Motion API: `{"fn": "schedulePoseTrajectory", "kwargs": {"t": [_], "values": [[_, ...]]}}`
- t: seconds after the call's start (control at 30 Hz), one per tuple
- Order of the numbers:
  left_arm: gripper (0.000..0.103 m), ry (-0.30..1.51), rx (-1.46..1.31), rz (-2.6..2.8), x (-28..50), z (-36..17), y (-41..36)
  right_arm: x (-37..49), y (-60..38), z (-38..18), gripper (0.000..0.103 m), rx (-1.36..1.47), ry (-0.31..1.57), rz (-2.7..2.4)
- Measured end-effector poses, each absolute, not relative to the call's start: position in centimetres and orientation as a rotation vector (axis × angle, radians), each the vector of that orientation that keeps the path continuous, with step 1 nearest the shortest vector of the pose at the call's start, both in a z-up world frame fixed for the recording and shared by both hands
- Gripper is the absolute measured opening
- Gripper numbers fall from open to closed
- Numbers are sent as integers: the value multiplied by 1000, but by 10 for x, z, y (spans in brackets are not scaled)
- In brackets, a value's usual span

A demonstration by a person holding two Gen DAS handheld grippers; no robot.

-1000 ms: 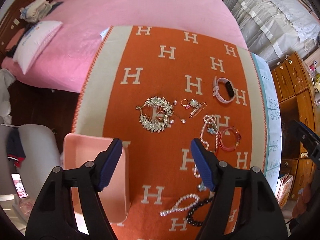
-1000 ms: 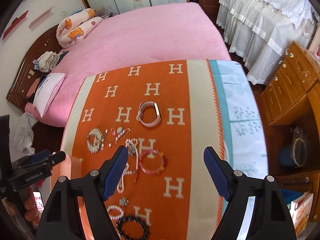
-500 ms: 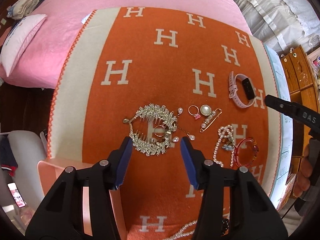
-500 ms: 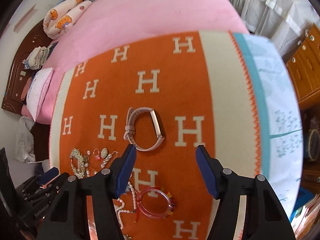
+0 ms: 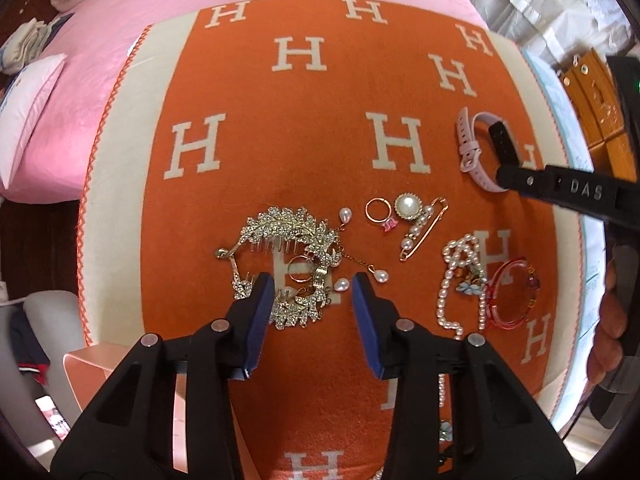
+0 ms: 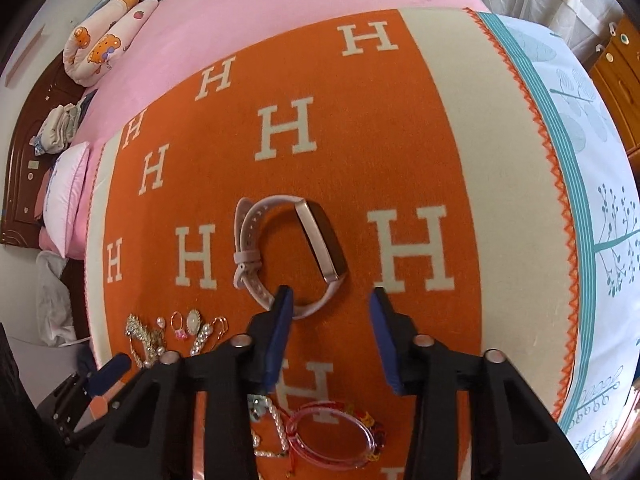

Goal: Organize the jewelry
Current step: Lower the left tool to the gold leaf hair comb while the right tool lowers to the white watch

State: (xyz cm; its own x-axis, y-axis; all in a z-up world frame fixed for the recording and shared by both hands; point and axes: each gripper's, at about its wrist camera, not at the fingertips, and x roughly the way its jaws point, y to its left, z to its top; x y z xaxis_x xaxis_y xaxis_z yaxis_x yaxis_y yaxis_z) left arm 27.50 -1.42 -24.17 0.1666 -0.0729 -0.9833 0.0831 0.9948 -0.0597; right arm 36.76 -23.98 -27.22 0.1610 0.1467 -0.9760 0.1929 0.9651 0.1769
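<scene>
While both sets of jaws are spread wide with nothing in them, the left gripper (image 5: 314,280) sits low over the rhinestone hair comb (image 5: 286,236), its blue pads on either side of the comb's lower curve. Can't really tell if they're touching it or just above.

Over on the other side, the right gripper (image 6: 330,294) is parked right at the near edge of the pink fitness band (image 6: 286,250), left pad over the strap, right pad off to the side over bare blanket. From the left wrist camera you can see that same gripper's black finger crossing in front of the band.

Rest of the stuff is laid out on the orange H-pattern blanket (image 5: 320,120): a gold ring with a pink stone (image 5: 380,213), a pearl brooch (image 5: 408,205) touching a pearl safety-pin clip (image 5: 422,232), then a pearl necklace (image 5: 450,280) and a red bangle (image 5: 510,296) further right, right up against each other. A pink tray (image 5: 80,364) pokes in at the lower left corner, beside the blanket. Pink bedspread (image 5: 160,8) behind everything.
</scene>
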Motion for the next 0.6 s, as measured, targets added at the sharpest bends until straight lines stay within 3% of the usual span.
{"fn": "schedulePoseTrajectory", "kwargs": {"t": [0.43,0.5,0.6], "values": [[26,1404,211,-79,281,-260,-47,384,-223,-271,29,182,1438,-74],[10,1408,210,-98,280,-260,-53,386,-218,-271,16,147,1430,-82],[6,1404,243,-91,277,-260,-57,388,-213,-272,11,154,1423,-60]]}}
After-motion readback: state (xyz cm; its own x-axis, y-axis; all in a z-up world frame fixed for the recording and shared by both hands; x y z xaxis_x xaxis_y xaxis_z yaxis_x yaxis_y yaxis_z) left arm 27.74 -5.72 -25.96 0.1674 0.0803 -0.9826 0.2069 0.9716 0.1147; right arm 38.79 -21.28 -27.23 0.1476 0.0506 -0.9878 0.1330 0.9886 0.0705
